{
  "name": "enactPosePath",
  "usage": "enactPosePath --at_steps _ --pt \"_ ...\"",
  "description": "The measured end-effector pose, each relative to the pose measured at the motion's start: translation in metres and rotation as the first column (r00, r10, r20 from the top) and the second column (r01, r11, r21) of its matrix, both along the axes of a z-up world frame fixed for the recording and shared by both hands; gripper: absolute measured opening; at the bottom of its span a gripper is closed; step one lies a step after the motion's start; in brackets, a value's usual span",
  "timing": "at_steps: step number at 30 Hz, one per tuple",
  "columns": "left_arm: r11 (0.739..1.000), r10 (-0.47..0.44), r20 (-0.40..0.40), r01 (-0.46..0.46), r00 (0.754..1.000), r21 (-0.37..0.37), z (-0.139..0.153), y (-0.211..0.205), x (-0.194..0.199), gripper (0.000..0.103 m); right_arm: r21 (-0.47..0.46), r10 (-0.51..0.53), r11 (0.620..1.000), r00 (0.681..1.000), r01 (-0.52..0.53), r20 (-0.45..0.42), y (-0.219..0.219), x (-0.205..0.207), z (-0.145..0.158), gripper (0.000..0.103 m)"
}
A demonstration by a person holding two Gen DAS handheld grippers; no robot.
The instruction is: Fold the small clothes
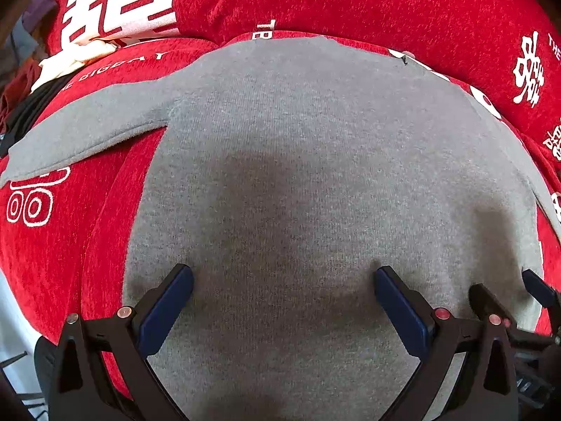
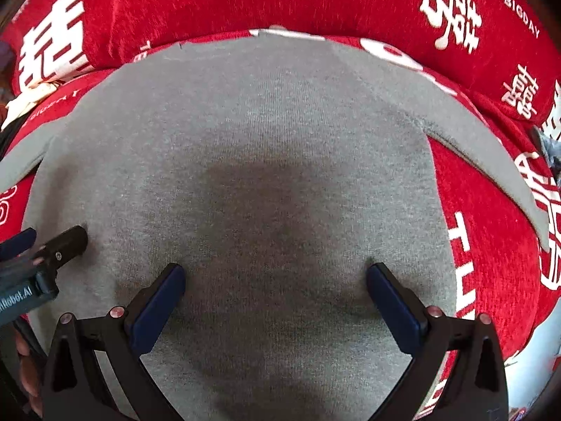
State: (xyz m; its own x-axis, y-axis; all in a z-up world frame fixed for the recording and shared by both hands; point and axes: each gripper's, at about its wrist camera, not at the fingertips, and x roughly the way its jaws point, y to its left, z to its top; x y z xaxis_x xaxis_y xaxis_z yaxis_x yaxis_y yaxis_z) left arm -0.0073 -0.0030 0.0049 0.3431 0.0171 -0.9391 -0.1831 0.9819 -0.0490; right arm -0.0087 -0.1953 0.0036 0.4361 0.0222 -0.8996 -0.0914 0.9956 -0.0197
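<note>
A small grey knit top lies flat on a red cover; it also fills the right wrist view. One sleeve sticks out to the left, the other sleeve to the right. My left gripper is open, its fingertips pressed on the fabric near the lower edge. My right gripper is open too, its tips resting on the fabric beside the left one. The right gripper's fingers show at the left view's right edge; the left gripper's finger shows at the right view's left edge.
The red cover carries white characters and lettering and rises into a cushion behind the top. A heap of other clothes lies at the far left. A pale floor shows beyond the cover's near edge.
</note>
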Motion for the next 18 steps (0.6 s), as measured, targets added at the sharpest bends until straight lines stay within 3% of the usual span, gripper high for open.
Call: enactPosePath --at_steps 4,8,11,16,18 --pt "1.0 -0.006 -0.002 0.006 1.0 -0.018 0.005 -0.008 0.005 0.103 0.032 0.039 0.999 0.999 -0.039 -0.007 -0.007 0.001 0.007 0.103" --pt "0.997 -0.074 0.021 0.073 0.997 0.002 0.015 -0.033 0.013 0.103 0.111 -0.098 0.989 0.995 0.094 0.031 -0.059 -0.001 0.022 0.103" --pt "0.992 -0.124 0.005 0.124 0.992 -0.005 0.018 -0.059 0.026 0.103 0.154 -0.223 0.965 0.973 0.212 0.054 -0.113 0.001 0.031 0.103" --pt "0.983 -0.184 -0.002 0.184 0.983 -0.011 0.027 -0.106 0.055 0.103 0.206 -0.442 0.882 0.895 0.423 0.053 -0.219 0.0 0.034 0.103" --pt "0.98 -0.199 0.003 0.199 0.98 -0.007 0.03 -0.124 0.067 0.103 0.26 -0.531 0.824 0.847 0.504 0.039 -0.271 -0.003 0.028 0.103"
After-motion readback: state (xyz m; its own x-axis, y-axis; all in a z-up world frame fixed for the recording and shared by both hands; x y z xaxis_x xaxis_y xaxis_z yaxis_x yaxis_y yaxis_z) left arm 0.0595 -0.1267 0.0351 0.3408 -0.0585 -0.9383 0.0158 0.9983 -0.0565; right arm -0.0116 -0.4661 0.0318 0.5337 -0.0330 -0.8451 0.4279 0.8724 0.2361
